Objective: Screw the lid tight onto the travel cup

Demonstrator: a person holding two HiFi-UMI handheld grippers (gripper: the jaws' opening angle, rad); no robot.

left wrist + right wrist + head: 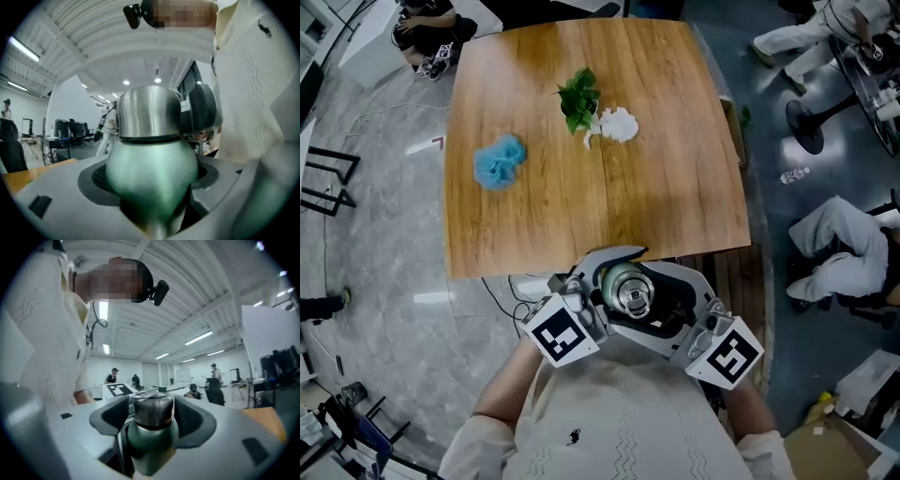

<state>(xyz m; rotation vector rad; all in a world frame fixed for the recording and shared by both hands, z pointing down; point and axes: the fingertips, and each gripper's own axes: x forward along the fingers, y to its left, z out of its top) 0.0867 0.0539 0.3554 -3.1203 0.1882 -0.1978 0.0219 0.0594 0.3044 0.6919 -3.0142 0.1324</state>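
Note:
The travel cup (615, 276) has a green body and a steel lid (632, 298). I hold it in the air close to my chest, off the near edge of the table. My left gripper (598, 281) is shut on the green body (150, 164), which fills the middle of the left gripper view below the steel lid (147, 112). My right gripper (661, 314) comes in from the right. In the right gripper view its black pads (192, 420) flank the lid (151, 409) closely, shut on it, with the green body (149, 441) below.
A wooden table (675, 187) lies ahead, holding a green plant sprig (579, 98), a white crumpled piece (619, 124) and a blue fluffy item (499, 161). People in white (839, 248) sit at the right. Cardboard boxes (834, 431) lie at the lower right.

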